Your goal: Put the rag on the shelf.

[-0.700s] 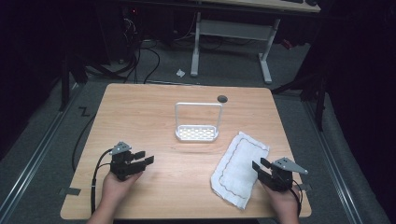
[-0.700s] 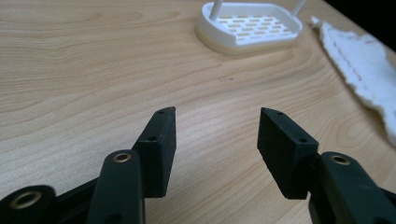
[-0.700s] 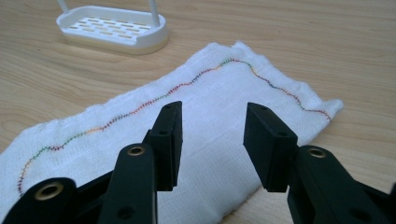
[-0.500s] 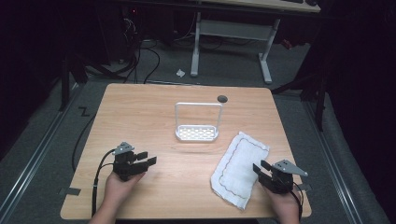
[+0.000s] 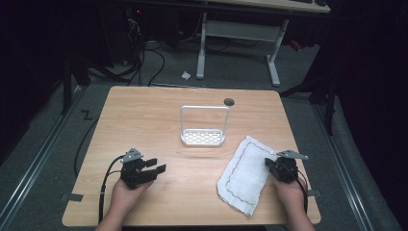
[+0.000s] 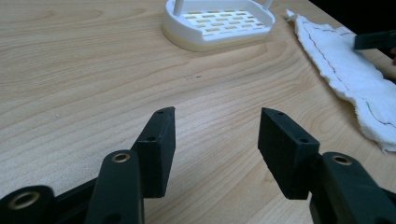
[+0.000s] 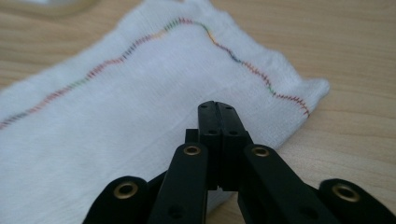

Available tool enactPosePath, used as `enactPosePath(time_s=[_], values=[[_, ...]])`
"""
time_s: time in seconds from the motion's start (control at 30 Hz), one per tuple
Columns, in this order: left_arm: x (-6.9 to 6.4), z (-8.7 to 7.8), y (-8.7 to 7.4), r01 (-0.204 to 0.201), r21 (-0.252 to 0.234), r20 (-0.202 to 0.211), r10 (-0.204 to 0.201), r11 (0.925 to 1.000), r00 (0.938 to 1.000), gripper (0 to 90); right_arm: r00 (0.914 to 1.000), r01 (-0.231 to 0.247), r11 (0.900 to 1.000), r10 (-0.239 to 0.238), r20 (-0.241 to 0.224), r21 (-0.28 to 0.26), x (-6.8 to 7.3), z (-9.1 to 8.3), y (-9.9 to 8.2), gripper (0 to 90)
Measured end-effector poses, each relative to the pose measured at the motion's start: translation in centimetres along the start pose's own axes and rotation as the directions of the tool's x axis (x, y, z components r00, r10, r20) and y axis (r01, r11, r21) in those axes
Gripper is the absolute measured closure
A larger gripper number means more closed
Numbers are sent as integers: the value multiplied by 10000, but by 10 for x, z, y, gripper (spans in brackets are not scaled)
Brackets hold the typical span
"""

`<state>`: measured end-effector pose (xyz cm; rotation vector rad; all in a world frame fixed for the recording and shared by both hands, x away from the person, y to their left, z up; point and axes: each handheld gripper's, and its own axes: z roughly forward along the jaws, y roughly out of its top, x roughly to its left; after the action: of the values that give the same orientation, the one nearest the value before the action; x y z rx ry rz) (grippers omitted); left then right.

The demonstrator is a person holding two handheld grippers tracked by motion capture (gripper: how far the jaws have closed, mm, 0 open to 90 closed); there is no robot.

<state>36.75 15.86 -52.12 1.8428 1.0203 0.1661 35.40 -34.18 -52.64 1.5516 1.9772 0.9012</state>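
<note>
The white cloth (image 5: 245, 174) with coloured edge stitching lies flat near the table's (image 5: 159, 110) front right corner, close beside the white slotted dish with its wire handle (image 5: 203, 136) at mid-table. The right gripper (image 7: 218, 114) sits at the cloth's right edge, jaws closed together with no fabric visibly between them. The left gripper (image 6: 215, 135) hovers over bare wood near the front left, jaws wide apart, empty. Risks, as judged: a closed right gripper would push and bunch the cloth instead of gripping it; dragging the cloth could nudge the dish.
</note>
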Motion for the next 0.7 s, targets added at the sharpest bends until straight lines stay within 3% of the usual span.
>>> enactPosePath(time_s=[0.1, 0.23, 0.33, 0.37, 0.4, 0.47, 0.53, 0.57, 0.6, 0.7], values=[[-1, 0, -1, 12, 24, 28, -12, 10000, 10000, 478, 9999, 6, 10000, -5, -153, 63, -1, 5, 1, 900], [-10, 3, 0, -263, 54, 141, 262, 9996, 9996, 481, 9994, 162, 9998, -165, -296, -123, 3, 5, -2, 900], [-21, 9, 0, -485, 152, 387, 479, 9987, 9981, 480, 9990, 289, 9995, -294, -341, -156, 6, 5, -3, 900], [-33, 18, 1, -762, 265, 677, 742, 9967, 9949, 512, 9989, 377, 9991, -382, -275, -195, 8, 5, -3, 900], [-33, 18, 1, -762, 265, 677, 742, 9967, 9949, 522, 9989, 355, 9992, -361, -308, -200, 7, 5, -3, 900], [-48, 32, 3, -1070, 445, 979, 1022, 9933, 9899, 528, 9988, 312, 9993, -320, -375, -219, 6, 5, -4, 900], [-63, 49, 5, -1113, 684, 1159, 1029, 9914, 9879, 548, 9985, 272, 9993, -284, -466, -255, 5, 5, -5, 900], [-77, 69, 8, -1106, 720, 1373, 1000, 9913, 9855, 558, 9984, 322, 9991, -334, -450, -276, 5, 5, -5, 900], [-77, 69, 8, -1106, 720, 1373, 1000, 9913, 9855, 573, 9983, 339, 9990, -352, -456, -298, 5, 5, -5, 900], [-100, 97, 15, -1294, 994, 1468, 1141, 9866, 9826, 638, 9982, 376, 9987, -392, -460, -347, 5, 5, -6, 900]])
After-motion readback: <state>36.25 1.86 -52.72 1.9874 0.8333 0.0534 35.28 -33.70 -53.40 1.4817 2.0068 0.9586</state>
